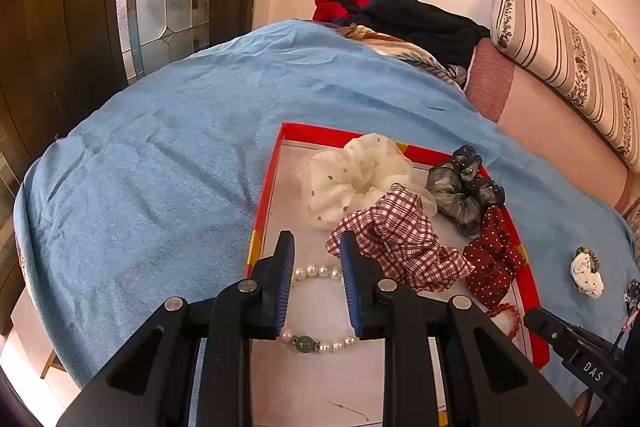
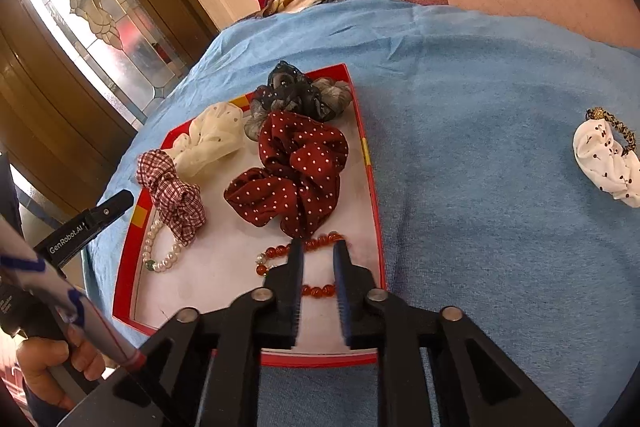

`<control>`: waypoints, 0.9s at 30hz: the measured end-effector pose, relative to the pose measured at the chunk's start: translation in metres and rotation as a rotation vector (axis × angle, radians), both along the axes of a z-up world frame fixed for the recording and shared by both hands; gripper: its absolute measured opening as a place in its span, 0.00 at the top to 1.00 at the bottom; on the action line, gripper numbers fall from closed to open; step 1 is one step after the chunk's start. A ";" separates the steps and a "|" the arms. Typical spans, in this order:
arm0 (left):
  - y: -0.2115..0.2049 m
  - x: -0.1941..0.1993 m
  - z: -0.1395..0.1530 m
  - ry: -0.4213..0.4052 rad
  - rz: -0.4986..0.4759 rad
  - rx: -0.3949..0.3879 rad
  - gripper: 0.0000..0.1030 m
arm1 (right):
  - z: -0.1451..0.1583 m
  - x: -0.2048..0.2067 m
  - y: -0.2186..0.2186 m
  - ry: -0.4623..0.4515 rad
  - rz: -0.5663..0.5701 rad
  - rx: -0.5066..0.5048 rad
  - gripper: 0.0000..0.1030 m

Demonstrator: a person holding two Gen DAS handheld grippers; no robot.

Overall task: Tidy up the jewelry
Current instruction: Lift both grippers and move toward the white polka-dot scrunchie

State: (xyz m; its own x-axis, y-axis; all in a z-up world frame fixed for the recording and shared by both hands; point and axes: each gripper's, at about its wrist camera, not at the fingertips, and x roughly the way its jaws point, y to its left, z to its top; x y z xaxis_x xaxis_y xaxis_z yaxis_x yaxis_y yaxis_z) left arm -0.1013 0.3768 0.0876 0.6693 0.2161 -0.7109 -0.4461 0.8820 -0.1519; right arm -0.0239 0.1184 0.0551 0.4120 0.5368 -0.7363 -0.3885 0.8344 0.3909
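**Hovering over the tray of scrunchies and beads**

Hanging low in the left wrist view, the left tongs (image 1: 316, 247) stand open, their blue pads either side of a pearl bracelet (image 1: 316, 307) with one green bead, gripping nothing. The bracelet lies on the white floor of the red-rimmed tray (image 1: 262, 211), lower centre of the frame. Above it sit a checked scrunchie (image 1: 396, 239), a cream dotted scrunchie (image 1: 352, 179), a grey-blue scrunchie (image 1: 464, 187) and a dark red dotted scrunchie (image 1: 494, 255).

In the right wrist view the right tongs (image 2: 318, 247) are also open, straddling a red bead bracelet (image 2: 316, 290) at the tray's near right corner, lower centre. Whether the pads touch the beads, I cannot tell. At the frame's right edge a small white scrunchie (image 2: 604, 163) lies apart on the blue bedspread (image 2: 460, 107).
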 end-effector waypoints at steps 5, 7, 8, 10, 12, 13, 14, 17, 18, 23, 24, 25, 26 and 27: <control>-0.005 0.002 0.002 -0.009 -0.016 0.002 0.78 | 0.007 -0.001 -0.008 -0.014 -0.016 0.020 0.82; -0.010 0.004 0.003 -0.013 -0.029 0.005 0.78 | 0.011 -0.002 -0.012 -0.019 -0.017 0.026 0.82; -0.013 0.005 0.004 -0.015 -0.035 0.009 0.78 | 0.013 -0.002 -0.014 -0.022 -0.021 0.028 0.82; -0.019 0.007 0.005 -0.019 -0.050 0.016 0.78 | 0.015 -0.003 -0.019 -0.023 -0.027 0.034 0.82; -0.024 0.009 0.006 -0.021 -0.062 0.024 0.78 | 0.016 -0.003 -0.023 -0.021 -0.028 0.032 0.82; -0.026 0.010 0.006 -0.021 -0.069 0.028 0.78 | 0.016 -0.004 -0.024 -0.020 -0.030 0.031 0.82; -0.029 0.011 0.006 -0.021 -0.076 0.034 0.78 | 0.015 -0.005 -0.026 -0.017 -0.030 0.031 0.82; -0.036 0.014 0.006 -0.019 -0.086 0.044 0.78 | 0.013 -0.005 -0.030 -0.009 -0.036 0.031 0.82; -0.040 0.016 0.006 -0.017 -0.091 0.047 0.78 | 0.012 -0.005 -0.031 -0.007 -0.037 0.032 0.82; -0.064 0.022 0.007 -0.019 -0.143 0.086 0.77 | 0.012 -0.004 -0.043 0.001 -0.052 0.040 0.82; -0.069 0.024 0.007 -0.022 -0.154 0.089 0.77 | 0.012 -0.004 -0.045 0.000 -0.055 0.041 0.82; -0.075 0.025 0.007 -0.024 -0.167 0.092 0.77 | 0.013 -0.004 -0.050 -0.002 -0.060 0.042 0.82; -0.082 0.027 0.007 -0.025 -0.180 0.096 0.77 | 0.013 -0.004 -0.053 -0.003 -0.064 0.044 0.81; -0.088 0.028 0.007 -0.024 -0.195 0.098 0.77 | 0.013 -0.003 -0.057 -0.003 -0.068 0.046 0.82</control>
State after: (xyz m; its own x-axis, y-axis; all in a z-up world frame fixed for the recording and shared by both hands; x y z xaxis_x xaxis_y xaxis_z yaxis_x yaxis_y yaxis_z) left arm -0.0729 0.2885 0.0946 0.7216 0.1480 -0.6763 -0.2631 0.9622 -0.0700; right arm -0.0272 0.0613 0.0682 0.4509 0.5409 -0.7100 -0.3326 0.8400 0.4287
